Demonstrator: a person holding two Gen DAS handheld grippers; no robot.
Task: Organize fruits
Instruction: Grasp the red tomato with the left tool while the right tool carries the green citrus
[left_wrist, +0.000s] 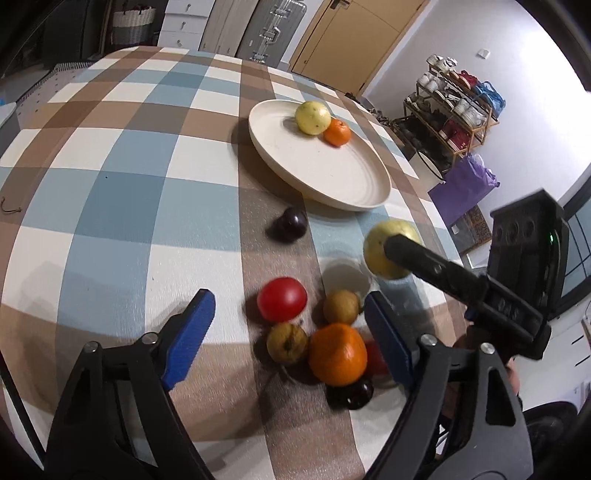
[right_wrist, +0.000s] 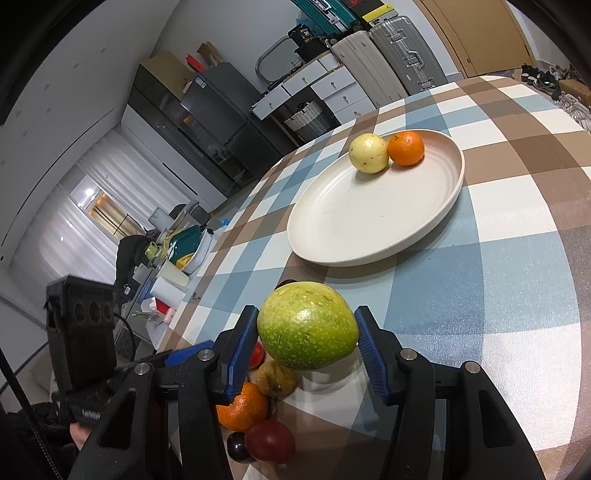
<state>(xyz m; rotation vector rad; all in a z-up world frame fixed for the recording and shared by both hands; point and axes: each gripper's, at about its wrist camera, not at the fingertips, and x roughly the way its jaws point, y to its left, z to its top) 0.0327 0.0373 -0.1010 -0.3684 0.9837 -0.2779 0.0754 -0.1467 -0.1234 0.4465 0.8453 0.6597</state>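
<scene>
My right gripper (right_wrist: 306, 328) is shut on a green-yellow fruit (right_wrist: 307, 325) and holds it above the checked table, short of the cream plate (right_wrist: 369, 229). The same held fruit (left_wrist: 388, 243) shows in the left wrist view. The plate (left_wrist: 332, 177) carries a pale yellow fruit (left_wrist: 312, 117) and a small orange (left_wrist: 337, 132). My left gripper (left_wrist: 291, 325) is open and empty over a cluster: a red tomato (left_wrist: 282, 299), a big orange (left_wrist: 338, 353), two brownish fruits (left_wrist: 287, 342), a dark plum (left_wrist: 354, 395). Another dark plum (left_wrist: 288, 224) lies alone.
The table's right edge (left_wrist: 436, 206) drops off beside a shoe rack (left_wrist: 450, 110) and a purple bag (left_wrist: 465, 188). A small hook-like thing (left_wrist: 9, 208) lies at the table's left. Suitcases and drawers (right_wrist: 354, 74) stand behind the table.
</scene>
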